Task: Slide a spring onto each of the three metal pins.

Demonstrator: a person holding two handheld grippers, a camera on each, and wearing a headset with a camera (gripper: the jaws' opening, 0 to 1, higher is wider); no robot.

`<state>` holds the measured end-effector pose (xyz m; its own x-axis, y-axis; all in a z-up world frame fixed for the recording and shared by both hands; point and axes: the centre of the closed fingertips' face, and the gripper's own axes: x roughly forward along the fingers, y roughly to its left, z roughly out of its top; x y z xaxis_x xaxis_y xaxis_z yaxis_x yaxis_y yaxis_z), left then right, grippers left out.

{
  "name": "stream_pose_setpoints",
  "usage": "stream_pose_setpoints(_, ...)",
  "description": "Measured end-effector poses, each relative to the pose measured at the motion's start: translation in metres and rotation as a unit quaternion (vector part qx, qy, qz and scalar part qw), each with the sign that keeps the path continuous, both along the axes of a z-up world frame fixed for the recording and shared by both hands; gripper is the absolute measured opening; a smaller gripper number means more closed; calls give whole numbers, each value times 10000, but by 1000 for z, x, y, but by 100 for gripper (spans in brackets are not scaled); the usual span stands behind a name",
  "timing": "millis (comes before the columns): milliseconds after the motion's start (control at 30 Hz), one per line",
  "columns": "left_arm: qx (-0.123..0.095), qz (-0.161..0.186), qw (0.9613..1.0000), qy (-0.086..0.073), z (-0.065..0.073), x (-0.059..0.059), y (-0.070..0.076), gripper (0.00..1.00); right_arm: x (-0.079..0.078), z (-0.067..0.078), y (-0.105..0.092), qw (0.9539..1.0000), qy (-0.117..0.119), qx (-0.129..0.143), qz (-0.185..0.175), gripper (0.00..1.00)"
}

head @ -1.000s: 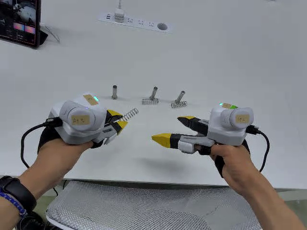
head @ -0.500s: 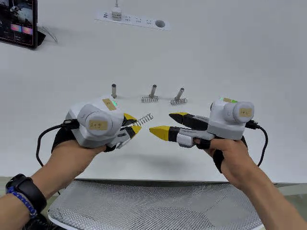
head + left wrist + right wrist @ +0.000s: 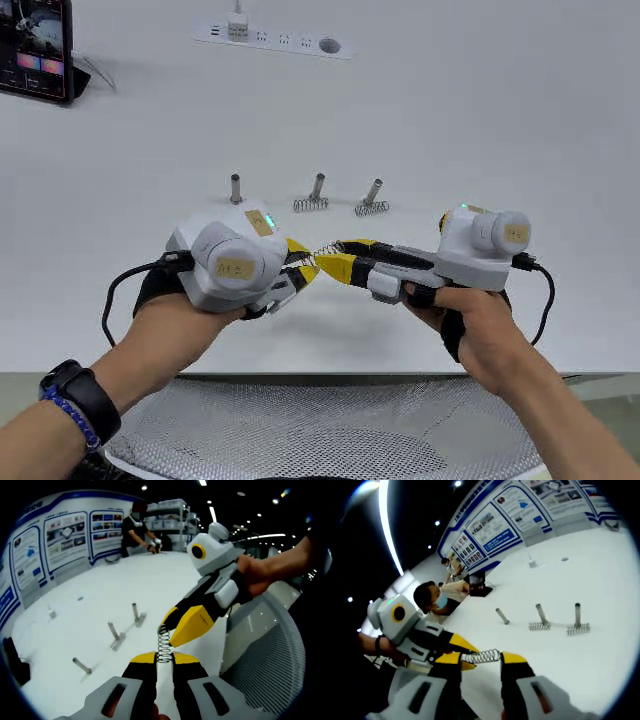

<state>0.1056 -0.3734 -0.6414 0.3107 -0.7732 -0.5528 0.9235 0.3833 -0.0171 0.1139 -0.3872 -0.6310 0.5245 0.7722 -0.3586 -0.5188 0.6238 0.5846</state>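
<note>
held spring (image 3: 327,249): small silver wire coil, one end pinched in my left claw (image 3: 163,656), the rest sticking straight out past the yellow tips; its free end sits between the parted jaws of my right claw (image 3: 482,661).
left pin (image 3: 236,188): short grey metal rod, standing upright, bare.
middle pin (image 3: 317,187): same kind of rod, leaning a little to the right in my head view.
middle spring (image 3: 311,204): lying on its side against the middle pin's foot.
right pin (image 3: 373,192): leans the same way, last in the row.
right spring (image 3: 372,208): on its side, touching the right pin's foot.
row: the three pins stand side by side, beyond my claws.
</note>
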Motion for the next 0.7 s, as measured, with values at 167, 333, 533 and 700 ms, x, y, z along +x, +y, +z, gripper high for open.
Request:
stream_pose_setpoints(167, 43, -60, 10000, 16, -2, -1, 1, 10, -1, 4, -1, 10000, -1, 87, -20, 25)
stream_pose_setpoints(333, 57, -94, 9999, 8, -1, -1, -1, 10, 2, 8, -4, 9999, -30, 99, -14, 22)
stream_pose_setpoints(533, 52, -166, 9998, -53, 2, 0, -4, 10, 5, 14, -5, 9999, -66, 129, 55, 19)
stream_pose_setpoints(700, 48, -229, 9997, -96, 3, 1, -5, 10, 5, 19, -5, 9997, -93, 118, 193, 16)
